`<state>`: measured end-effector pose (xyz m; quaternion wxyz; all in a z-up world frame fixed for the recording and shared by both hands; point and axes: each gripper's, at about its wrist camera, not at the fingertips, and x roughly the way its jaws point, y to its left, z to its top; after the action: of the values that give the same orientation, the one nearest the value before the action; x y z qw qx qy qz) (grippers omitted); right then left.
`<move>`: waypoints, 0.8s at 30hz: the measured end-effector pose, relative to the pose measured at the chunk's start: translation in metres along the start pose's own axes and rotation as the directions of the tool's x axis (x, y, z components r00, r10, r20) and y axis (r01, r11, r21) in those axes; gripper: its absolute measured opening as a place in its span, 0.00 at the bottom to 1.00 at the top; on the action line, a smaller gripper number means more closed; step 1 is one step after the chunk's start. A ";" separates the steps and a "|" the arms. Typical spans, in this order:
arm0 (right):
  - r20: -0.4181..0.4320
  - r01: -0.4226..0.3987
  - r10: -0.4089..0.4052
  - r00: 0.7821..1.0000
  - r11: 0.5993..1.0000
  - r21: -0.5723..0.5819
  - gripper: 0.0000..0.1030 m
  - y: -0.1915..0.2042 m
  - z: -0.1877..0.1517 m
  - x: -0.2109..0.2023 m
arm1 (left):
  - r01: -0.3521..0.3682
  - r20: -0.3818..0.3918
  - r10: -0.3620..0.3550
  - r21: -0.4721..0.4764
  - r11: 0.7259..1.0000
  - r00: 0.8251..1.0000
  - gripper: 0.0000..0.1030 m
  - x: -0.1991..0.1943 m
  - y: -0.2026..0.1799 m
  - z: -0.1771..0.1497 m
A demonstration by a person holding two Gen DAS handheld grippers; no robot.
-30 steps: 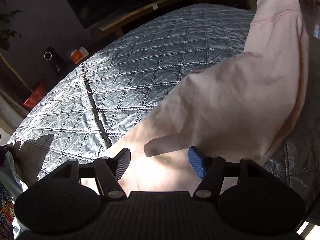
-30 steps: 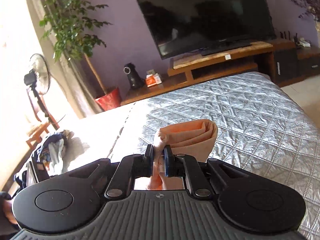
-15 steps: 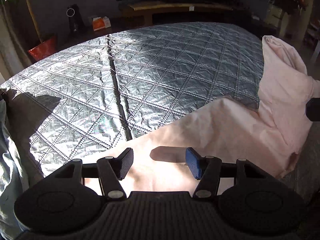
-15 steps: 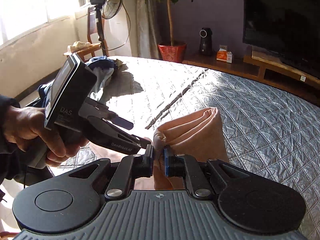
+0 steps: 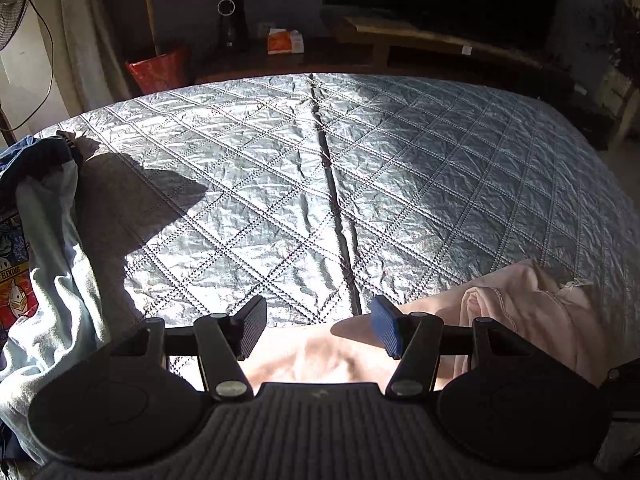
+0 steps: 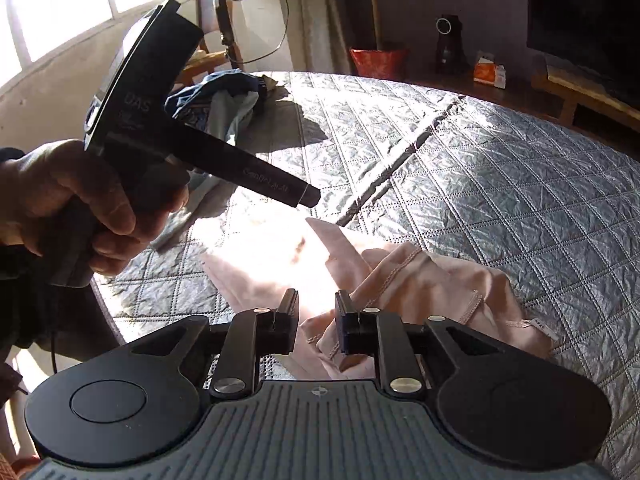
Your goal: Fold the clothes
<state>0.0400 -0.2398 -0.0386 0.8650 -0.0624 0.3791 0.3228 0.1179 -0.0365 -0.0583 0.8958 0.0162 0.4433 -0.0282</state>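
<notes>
**Pink garment down, both tools released**

My left gripper (image 5: 318, 330) and right gripper (image 6: 316, 322) both stand parted, holding nothing. Just beyond them the pale pink soft cotton garment (image 6: 420, 280) lies bunched on the grey quilted bedspread (image 5: 360, 184). It looks light, limp and not slippery; I'd pinch the stitched hem at one o'clock. At ten o'clock, farther off, sits a heap of blue clothes (image 6: 224, 96).
</notes>
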 end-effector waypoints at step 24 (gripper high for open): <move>-0.154 0.227 -0.228 0.961 0.974 -0.028 0.25 0.043 0.003 0.062 | -0.081 -0.018 0.080 -0.120 0.989 0.997 0.53 -0.007 0.062 0.006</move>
<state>0.0474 -0.1733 -0.0736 0.8636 -0.1351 0.4345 0.2173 0.1223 0.0252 -0.0484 0.8925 -0.0199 0.4492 0.0349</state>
